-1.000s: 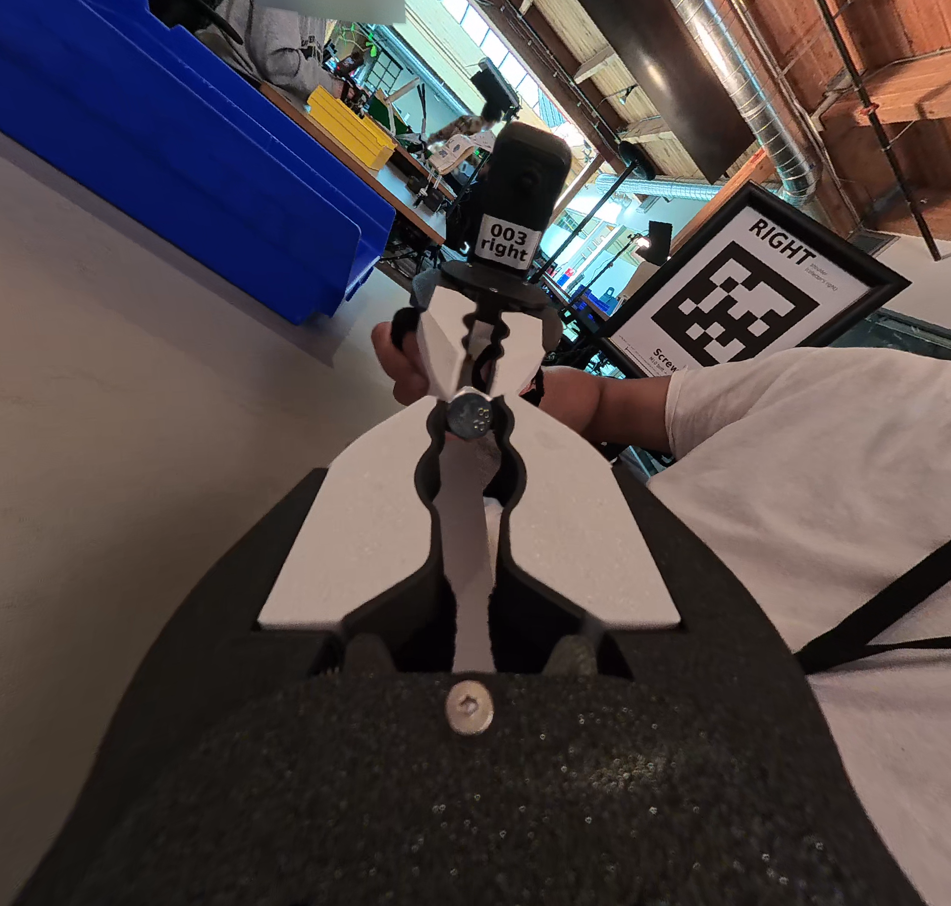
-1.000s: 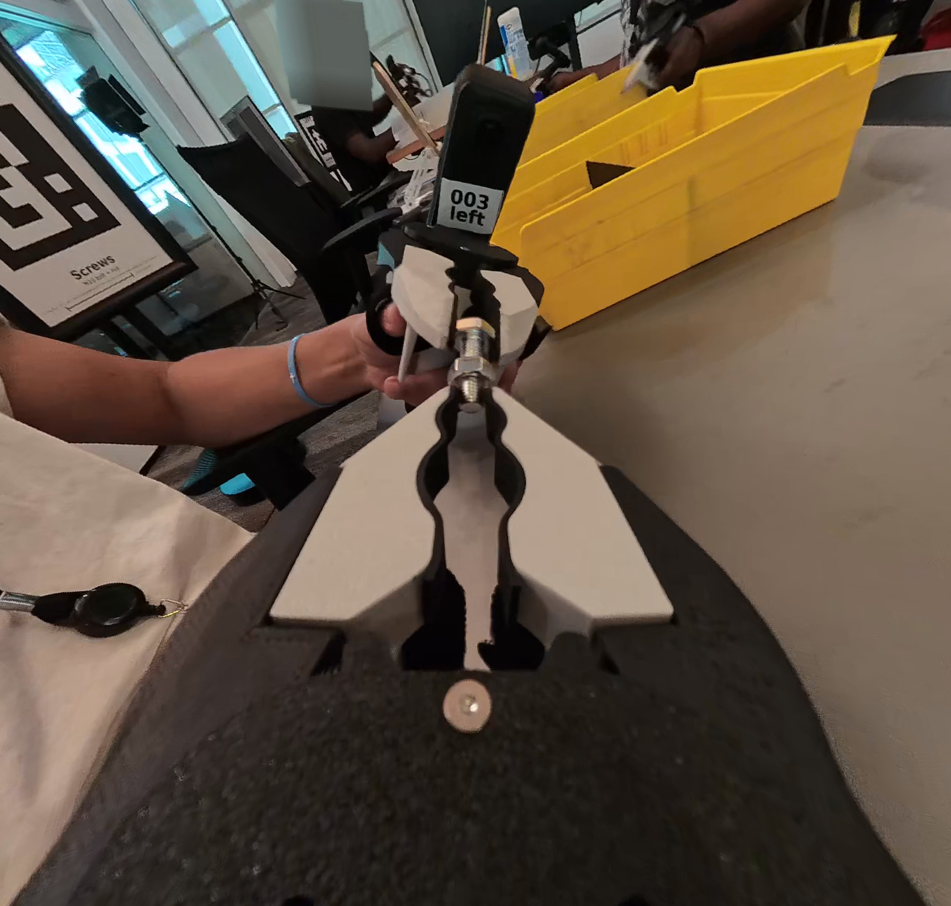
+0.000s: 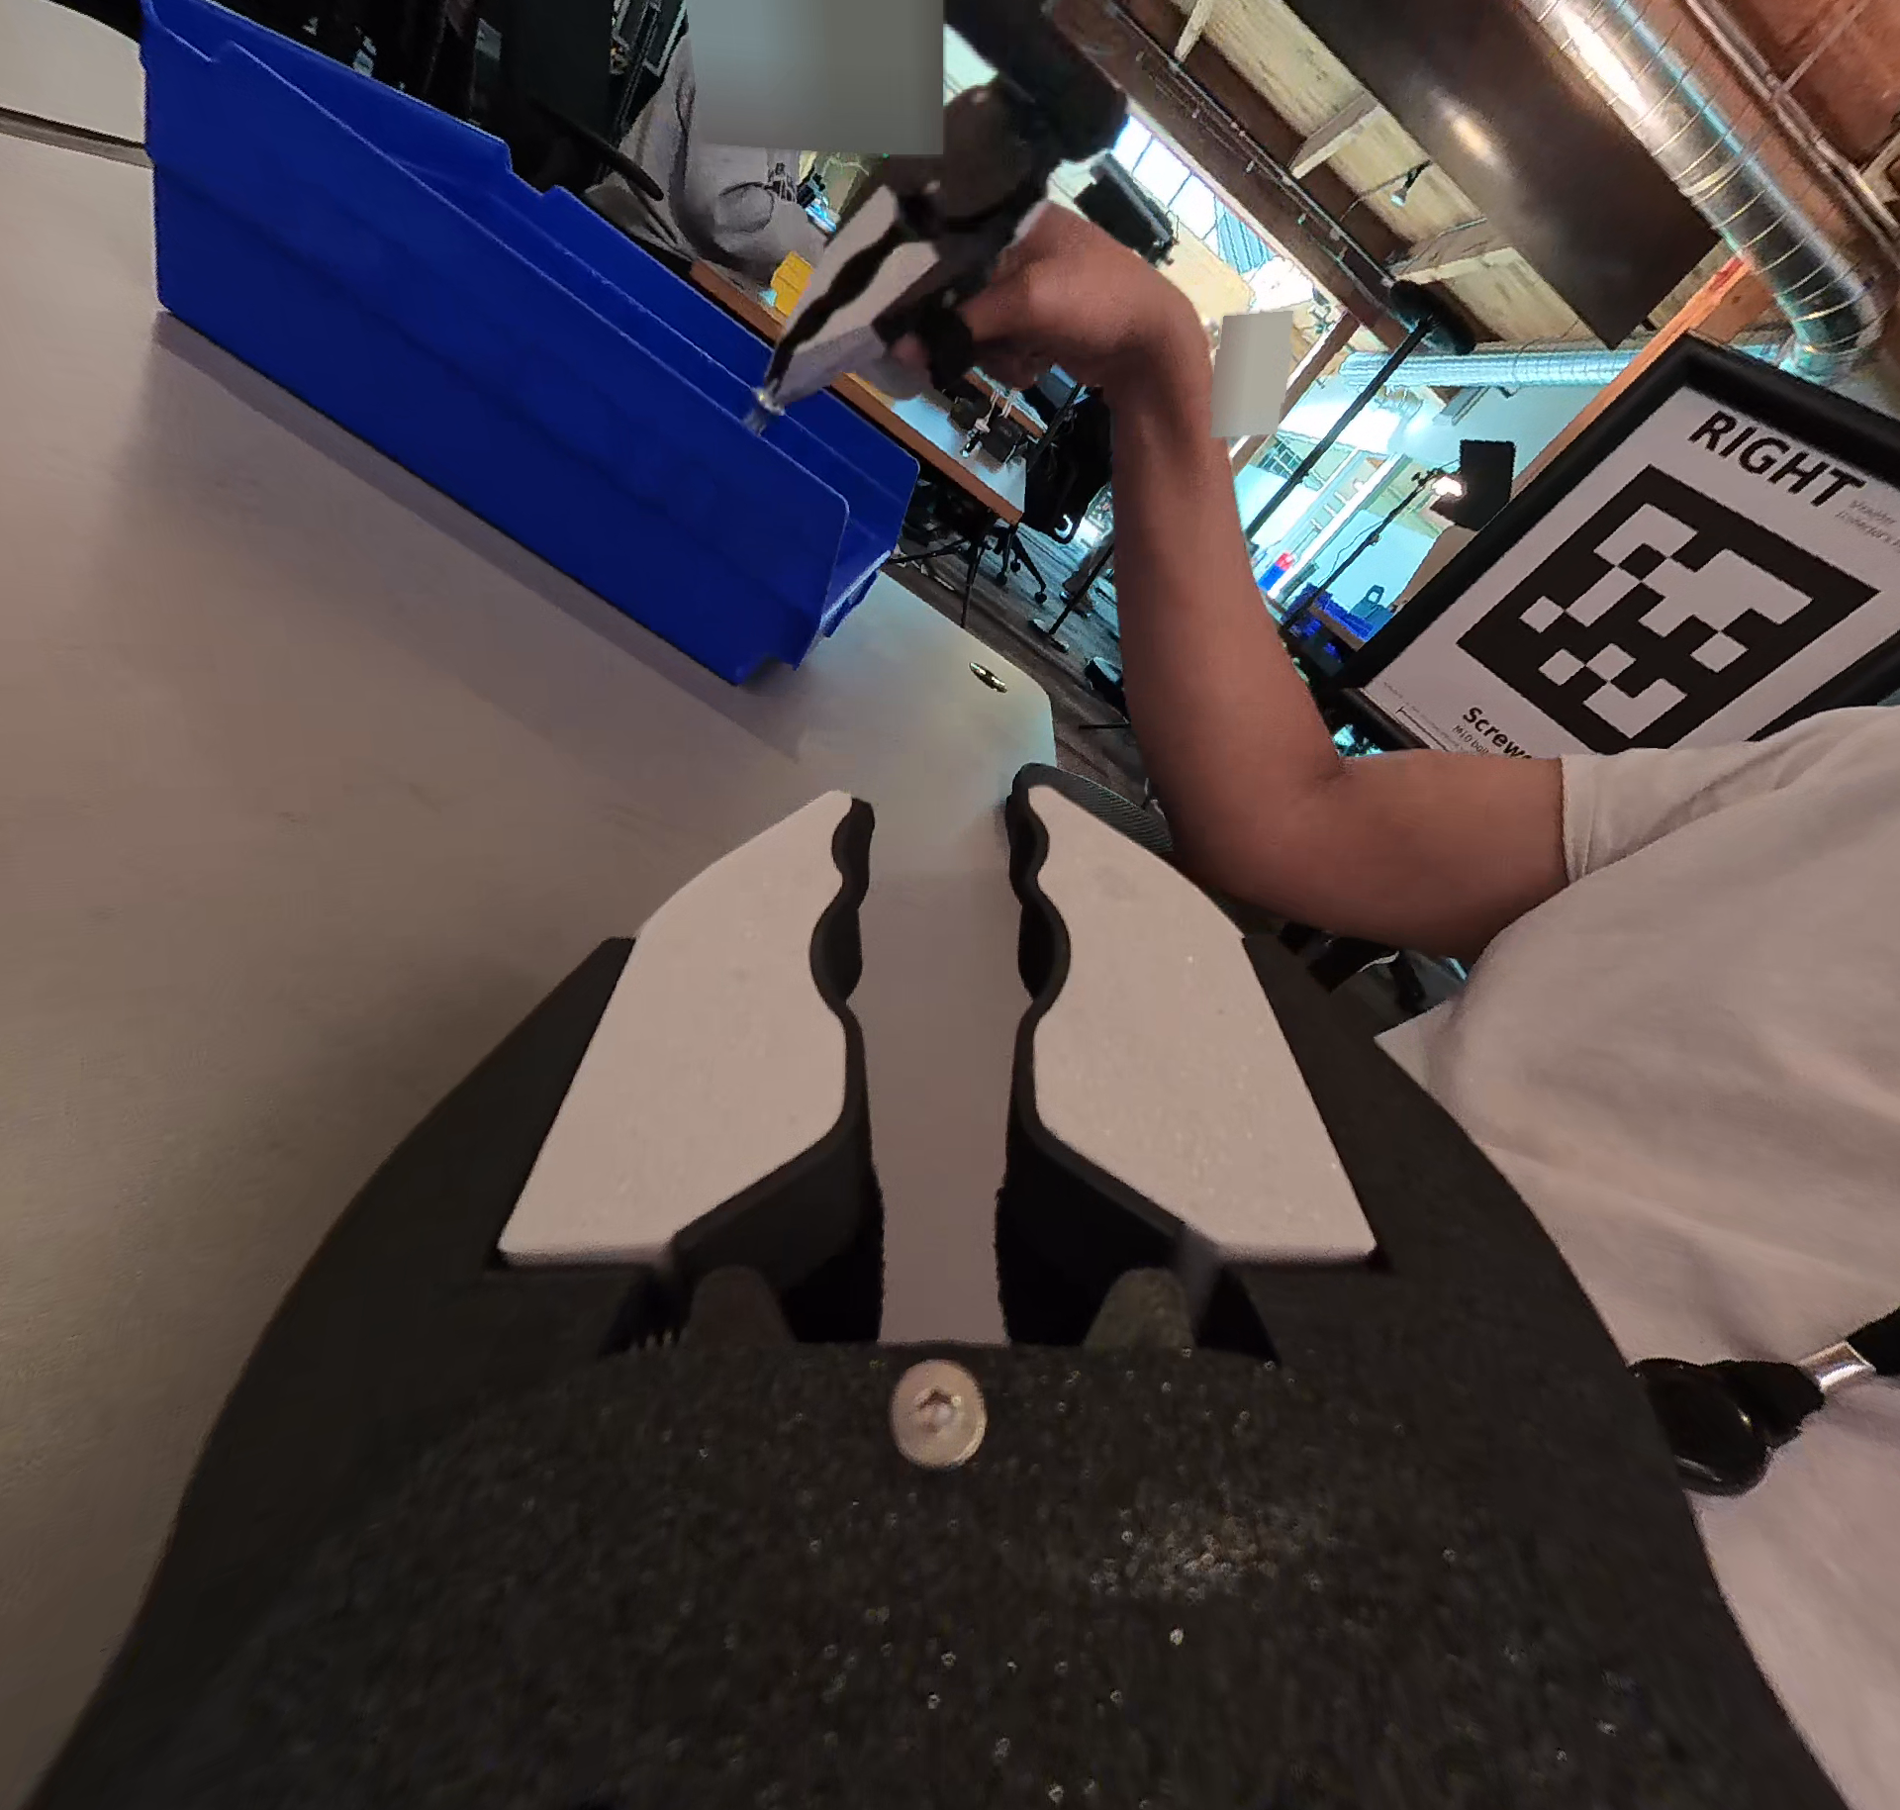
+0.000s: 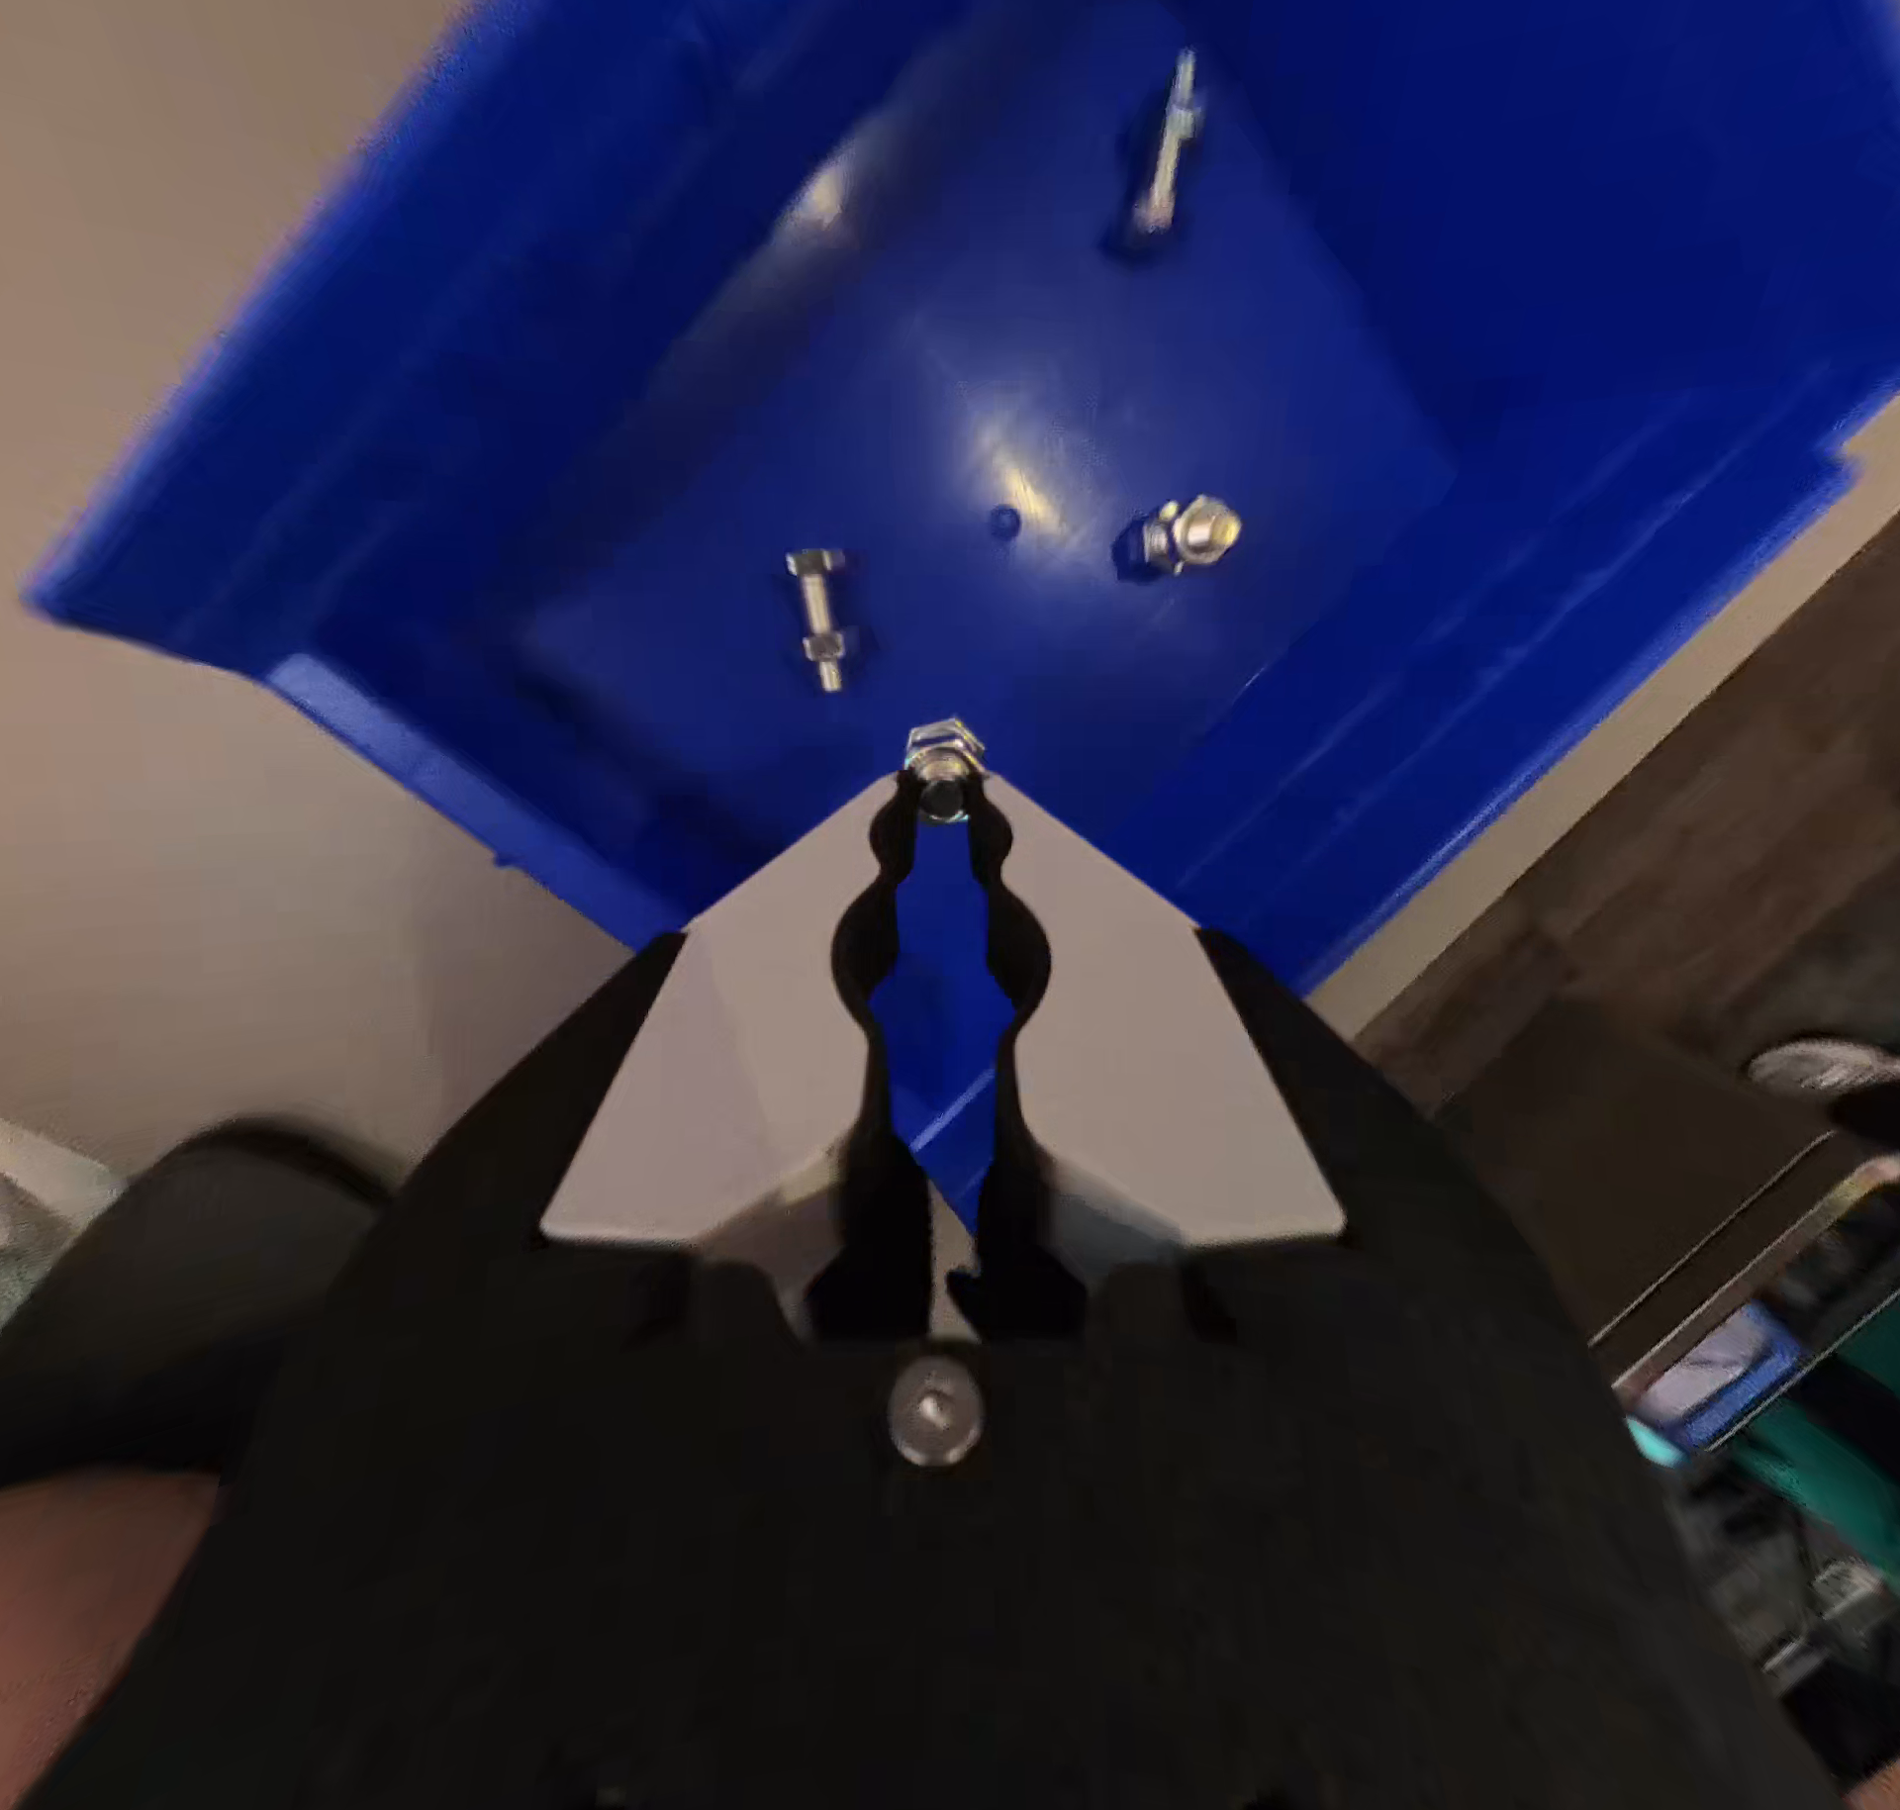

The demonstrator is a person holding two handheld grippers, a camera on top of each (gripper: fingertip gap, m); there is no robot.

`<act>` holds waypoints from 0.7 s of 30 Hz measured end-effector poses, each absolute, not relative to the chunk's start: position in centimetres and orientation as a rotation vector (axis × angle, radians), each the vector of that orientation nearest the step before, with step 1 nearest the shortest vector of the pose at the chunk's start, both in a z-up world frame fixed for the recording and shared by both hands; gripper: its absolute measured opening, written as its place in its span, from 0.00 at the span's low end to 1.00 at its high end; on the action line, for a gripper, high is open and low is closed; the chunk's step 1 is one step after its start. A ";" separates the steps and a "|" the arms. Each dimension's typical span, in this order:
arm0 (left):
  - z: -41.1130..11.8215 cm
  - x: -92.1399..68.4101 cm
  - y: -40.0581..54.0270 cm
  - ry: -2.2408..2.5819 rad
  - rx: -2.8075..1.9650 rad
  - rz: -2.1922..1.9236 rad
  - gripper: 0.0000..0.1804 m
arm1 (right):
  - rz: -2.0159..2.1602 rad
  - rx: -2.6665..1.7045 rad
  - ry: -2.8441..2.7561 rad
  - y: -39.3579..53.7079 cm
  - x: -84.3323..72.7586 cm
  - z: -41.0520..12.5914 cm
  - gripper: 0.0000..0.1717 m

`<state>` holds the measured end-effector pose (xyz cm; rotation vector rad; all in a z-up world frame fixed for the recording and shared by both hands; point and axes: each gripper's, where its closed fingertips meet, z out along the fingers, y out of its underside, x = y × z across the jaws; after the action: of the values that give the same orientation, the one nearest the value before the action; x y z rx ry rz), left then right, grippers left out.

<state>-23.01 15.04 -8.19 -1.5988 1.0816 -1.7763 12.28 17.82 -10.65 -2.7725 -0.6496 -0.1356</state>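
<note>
A silver bolt with a nut threaded on it (image 4: 944, 779) is pinched at its shank end between the fingertips of the right tool (image 4: 941, 802), both pads pressing on it, nut end pointing down into the blue bin (image 4: 1542, 630). On the bin floor lie three more bolts with nuts: one (image 4: 823, 619) just beyond the held bolt, one (image 4: 1182, 532) to its right, one (image 4: 1167, 152) farther back. The bin stands on the pale bench (image 3: 308, 835). The left tool (image 3: 938, 820) hangs over the bench with its jaws apart and bare; a small metal washer (image 3: 988, 676) lies near the bench corner beyond it.
</note>
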 end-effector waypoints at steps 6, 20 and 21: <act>-8.6 -22.8 14.9 1.112 -1.614 -1.761 0.14 | -0.082 -2.981 -0.563 17.4 14.1 -16.0 0.06; -9.4 -22.5 14.5 1.166 -1.641 -1.729 0.14 | -0.109 -2.942 -0.689 20.7 12.5 -18.7 0.05; -9.4 -22.4 14.5 1.169 -1.643 -1.727 0.14 | -0.116 -2.935 -0.704 21.0 12.4 -19.2 0.05</act>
<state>-22.43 14.52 -9.43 -1.6431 1.1691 -1.7268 12.43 21.00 -19.17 -2.9349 -0.7042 -0.1156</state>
